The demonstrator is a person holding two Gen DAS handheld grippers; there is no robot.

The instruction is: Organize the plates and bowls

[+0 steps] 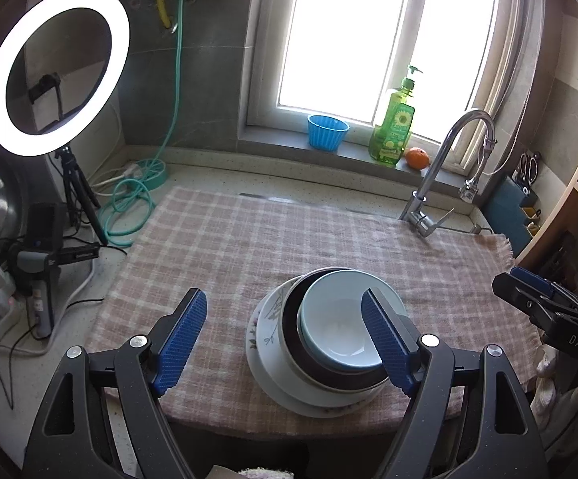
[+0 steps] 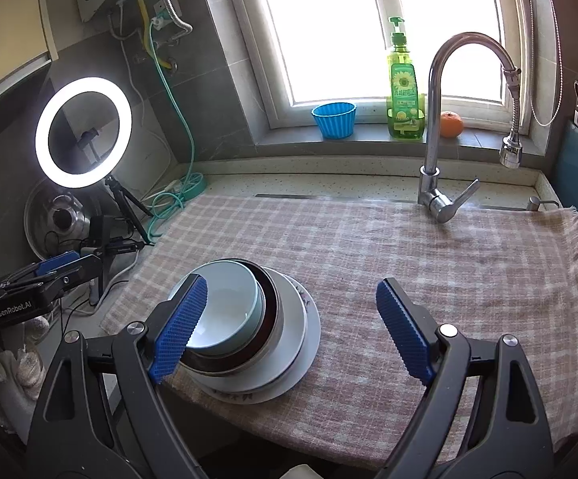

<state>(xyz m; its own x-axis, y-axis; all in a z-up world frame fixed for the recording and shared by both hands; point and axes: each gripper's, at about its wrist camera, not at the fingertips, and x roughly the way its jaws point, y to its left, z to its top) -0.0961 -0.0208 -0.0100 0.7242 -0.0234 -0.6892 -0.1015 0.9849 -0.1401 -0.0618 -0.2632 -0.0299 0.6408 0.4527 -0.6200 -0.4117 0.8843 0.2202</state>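
Observation:
A stack of dishes stands on the pink plaid cloth [image 1: 229, 239] near the counter's front edge. A light blue bowl [image 1: 340, 319] sits on top, nested in a dark-rimmed bowl [image 1: 292, 319], which rests on white plates [image 1: 267, 335] with a flower print. My left gripper [image 1: 285, 343] hangs open above the stack's left side, with nothing between its fingers. My right gripper [image 2: 292, 329] is open too and holds nothing. From its view, the blue bowl [image 2: 229, 299] lies behind its left finger and the plates [image 2: 302, 331] between the fingers.
A chrome faucet [image 2: 432, 119] rises at the cloth's back right. A green soap bottle [image 2: 404, 92], a blue cup [image 2: 333, 119] and an orange [image 2: 451, 123] line the window sill. A lit ring light [image 2: 43, 131] on a tripod, a teal hose [image 1: 129, 207] and cables crowd the left.

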